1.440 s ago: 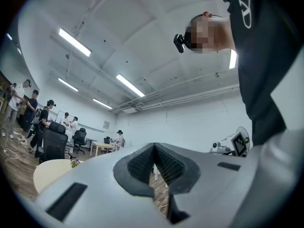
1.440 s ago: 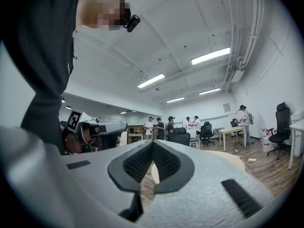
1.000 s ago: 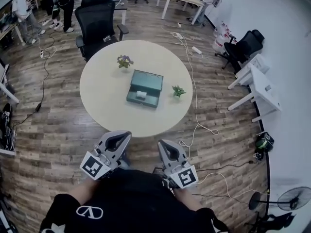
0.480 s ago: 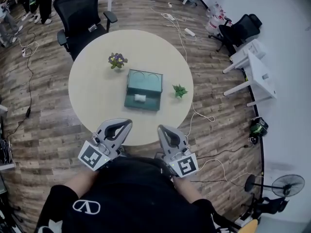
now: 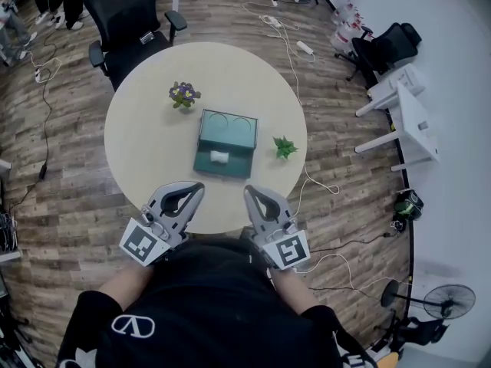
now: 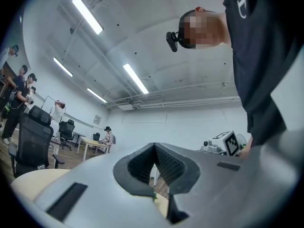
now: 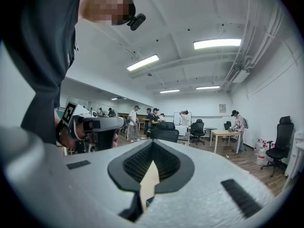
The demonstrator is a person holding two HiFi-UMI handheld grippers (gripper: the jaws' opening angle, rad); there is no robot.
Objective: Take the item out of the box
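A teal box (image 5: 229, 131) lies open in the middle of the round beige table (image 5: 146, 144), its lid folded back on the far side. A small white item (image 5: 220, 157) rests in the box's near half. My left gripper (image 5: 193, 188) and right gripper (image 5: 252, 192) hover side by side at the table's near edge, well short of the box. Both are shut with nothing between the jaws. In the left gripper view my left gripper (image 6: 154, 145) points up toward the ceiling. My right gripper (image 7: 152, 144) does the same in the right gripper view.
A pot of purple flowers (image 5: 182, 94) stands left of the box, a small green plant (image 5: 285, 147) right of it. A black office chair (image 5: 130, 14) sits behind the table. A cable (image 5: 301, 106) runs over the wooden floor. White desks (image 5: 403, 113) stand at the right.
The person has stepped closer to the table, so the grippers now sit over its near edge. Both grippers stay shut; the box and item have not moved.
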